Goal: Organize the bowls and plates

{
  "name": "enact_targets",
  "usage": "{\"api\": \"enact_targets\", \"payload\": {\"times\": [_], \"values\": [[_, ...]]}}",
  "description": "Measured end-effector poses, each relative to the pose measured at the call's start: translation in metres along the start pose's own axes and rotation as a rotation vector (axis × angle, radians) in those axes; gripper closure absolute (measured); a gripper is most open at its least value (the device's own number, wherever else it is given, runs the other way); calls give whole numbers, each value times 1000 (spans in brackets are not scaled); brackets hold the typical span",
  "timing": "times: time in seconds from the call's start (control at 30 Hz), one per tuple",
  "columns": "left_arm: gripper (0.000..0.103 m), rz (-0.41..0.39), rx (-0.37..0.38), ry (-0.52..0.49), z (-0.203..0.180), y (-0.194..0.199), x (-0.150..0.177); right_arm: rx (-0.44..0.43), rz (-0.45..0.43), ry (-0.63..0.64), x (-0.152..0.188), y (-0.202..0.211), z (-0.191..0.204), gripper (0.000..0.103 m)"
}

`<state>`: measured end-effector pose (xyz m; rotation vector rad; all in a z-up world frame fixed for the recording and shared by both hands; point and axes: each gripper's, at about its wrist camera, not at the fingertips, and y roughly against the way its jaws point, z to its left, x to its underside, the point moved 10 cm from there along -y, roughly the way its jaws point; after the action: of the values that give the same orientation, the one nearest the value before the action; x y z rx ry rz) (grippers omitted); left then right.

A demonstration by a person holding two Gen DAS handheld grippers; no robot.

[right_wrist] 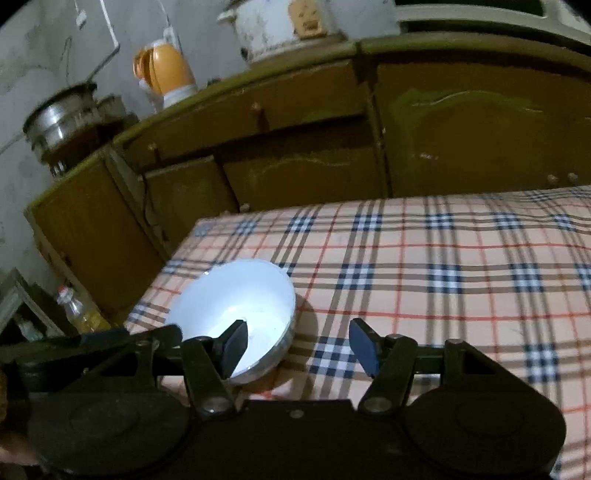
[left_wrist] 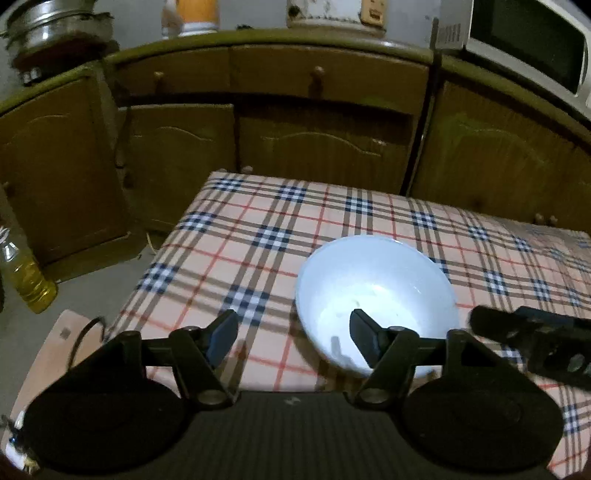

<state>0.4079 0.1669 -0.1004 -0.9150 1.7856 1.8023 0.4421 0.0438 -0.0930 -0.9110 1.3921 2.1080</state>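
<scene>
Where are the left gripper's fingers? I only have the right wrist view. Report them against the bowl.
Observer: The left gripper is open and holds nothing. Its right finger shows in front of the white bowl's inside, and its left finger is over the checked tablecloth.
Operator: Now tell me what stands on the counter to the right of the white pot.
Observer: Right of the white pot are a small box and then a microwave.
</scene>
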Motion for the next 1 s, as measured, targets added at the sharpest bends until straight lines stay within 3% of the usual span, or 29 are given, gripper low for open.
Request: {"api": "enact_targets", "payload": {"times": [0.07, 0.17, 0.2, 0.27, 0.3, 0.37, 0.63, 1.0], "values": [[40, 17, -2, -14, -1, -12, -2, -2, 26, 4, 1, -17, 3, 29], [55, 40, -4, -23, -2, -28, -2, -8, 55, -19, 6, -36, 3, 32], [63, 47, 0, -21, -2, -33, -1, -14, 68, -25, 8, -42, 3, 36], [76, 65, 17, -13, -3, -41, 1, -20, 87, -24, 11, -52, 4, 56], [82, 73, 23, -11, -4, -44, 3, -29, 93, -27, 13, -55, 5, 59], [85, 75, 48, -2, -6, -47, 8, -68, 98, -50, 14, -59, 7, 73], [92, 56, 63, -2, -17, -27, 7, -31, 91, -53, 20, -47, 3, 78], [90, -15, 86, -15, -54, 39, 8, -5, -16, -21, 4, 38, -9, 79]]}}
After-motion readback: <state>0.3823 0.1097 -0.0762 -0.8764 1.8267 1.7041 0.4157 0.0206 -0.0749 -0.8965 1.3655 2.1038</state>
